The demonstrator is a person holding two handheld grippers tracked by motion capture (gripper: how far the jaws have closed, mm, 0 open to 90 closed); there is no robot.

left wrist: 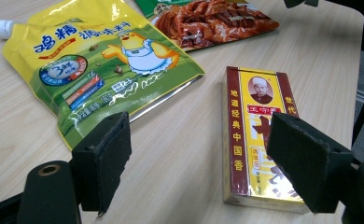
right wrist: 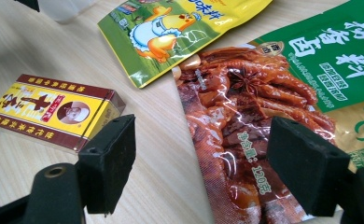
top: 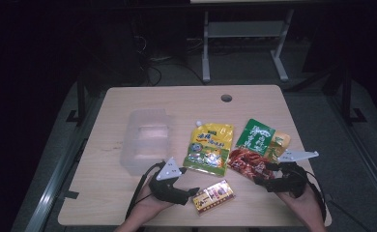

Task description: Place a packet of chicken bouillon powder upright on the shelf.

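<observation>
Both grippers gape wide, holding nothing: left gripper (top: 195, 192) beside the yellow box (top: 213, 195) near the tabletop's front edge, right gripper (top: 263, 175) over the red-and-green packet (top: 254, 147); yellow pouch (top: 210, 147) between, clear tub (top: 145, 139) behind.

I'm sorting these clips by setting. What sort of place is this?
Probably a lab or data-collection workspace, not a kitchen: a bare wooden table with a cable hole, metal frame legs and loose cables on the dark floor behind, and packaged foods laid out as props.

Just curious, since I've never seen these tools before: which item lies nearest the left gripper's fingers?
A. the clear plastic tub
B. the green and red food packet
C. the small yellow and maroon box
C: the small yellow and maroon box lies on the table right by the open left gripper.
</observation>
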